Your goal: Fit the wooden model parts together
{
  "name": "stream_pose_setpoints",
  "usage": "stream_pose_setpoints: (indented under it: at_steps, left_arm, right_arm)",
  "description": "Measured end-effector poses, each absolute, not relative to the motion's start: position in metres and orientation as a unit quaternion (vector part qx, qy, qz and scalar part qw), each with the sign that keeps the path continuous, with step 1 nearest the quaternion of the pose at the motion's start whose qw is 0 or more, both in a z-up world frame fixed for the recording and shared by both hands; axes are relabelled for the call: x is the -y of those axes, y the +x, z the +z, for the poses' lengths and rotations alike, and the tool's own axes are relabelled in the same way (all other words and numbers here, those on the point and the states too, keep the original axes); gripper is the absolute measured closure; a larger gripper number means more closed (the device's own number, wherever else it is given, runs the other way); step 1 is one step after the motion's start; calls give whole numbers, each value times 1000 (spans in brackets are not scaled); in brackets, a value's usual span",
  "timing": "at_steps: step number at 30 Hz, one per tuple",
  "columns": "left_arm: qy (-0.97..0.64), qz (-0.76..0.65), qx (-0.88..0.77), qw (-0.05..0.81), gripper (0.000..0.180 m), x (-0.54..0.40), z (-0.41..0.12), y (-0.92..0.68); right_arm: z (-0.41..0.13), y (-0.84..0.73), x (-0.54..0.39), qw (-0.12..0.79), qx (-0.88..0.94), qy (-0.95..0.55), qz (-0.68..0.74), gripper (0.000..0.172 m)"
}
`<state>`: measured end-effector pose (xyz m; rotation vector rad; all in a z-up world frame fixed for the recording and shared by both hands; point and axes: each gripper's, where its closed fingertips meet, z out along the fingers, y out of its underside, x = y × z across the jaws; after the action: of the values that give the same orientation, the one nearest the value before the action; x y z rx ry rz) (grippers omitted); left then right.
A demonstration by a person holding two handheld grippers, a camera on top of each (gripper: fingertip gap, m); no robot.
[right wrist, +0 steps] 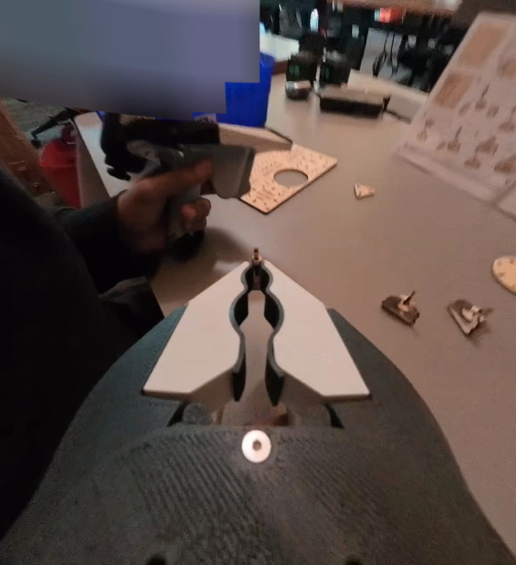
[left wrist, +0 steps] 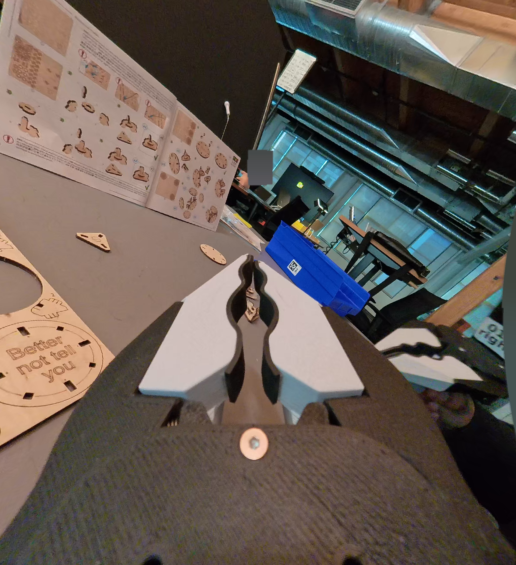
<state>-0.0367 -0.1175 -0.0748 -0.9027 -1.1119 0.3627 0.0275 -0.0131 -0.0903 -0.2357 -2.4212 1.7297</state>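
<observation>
Jaws of the right gripper (right wrist: 255, 269) are closed on a small thin wooden piece (right wrist: 255, 256), which stands out a little past the tips, above the grey tabletop (right wrist: 342, 244). Jaws of the left gripper (left wrist: 252, 264) are closed too, tips together, with nothing between them; it hangs over the tabletop near a wooden disc (left wrist: 213, 253) and a blue bin (left wrist: 321, 275). To its left lie a wooden triangle (left wrist: 93, 241) and a cut plywood sheet (left wrist: 21, 351). An open instruction booklet (left wrist: 97, 107) stands behind. Two small assembled wooden pieces (right wrist: 400, 308) lie right of the right gripper.
</observation>
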Motion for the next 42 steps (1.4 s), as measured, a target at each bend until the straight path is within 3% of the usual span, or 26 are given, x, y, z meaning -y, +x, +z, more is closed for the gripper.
stream_pose_setpoints:
  at_steps: [4,22,29,30,31,42]
  left_arm:
    - [-410,161,507,741,180,118,-75,-37]
    - [-425,146,483,752,179,108,-71,-32]
    - [-546,-81,303,777,151,17,-63,16]
    - [-560,-79,294,771,157,11,-65,19]
    - [-570,-73,277,770,151,8,-63,24]
    - [-570,-93,219,786,152,0,-52,43]
  right_arm:
    - [-74,33,10,197,805,42,558,172]
    - [-54,57,15,288,785,202,510,171]
    - [-50,42,10,404,754,273,440,171]
    - [-50,41,10,410,751,280,435,171]
    - [-49,41,10,415,748,286,432,171]
    - [-50,47,14,423,732,326,423,171]
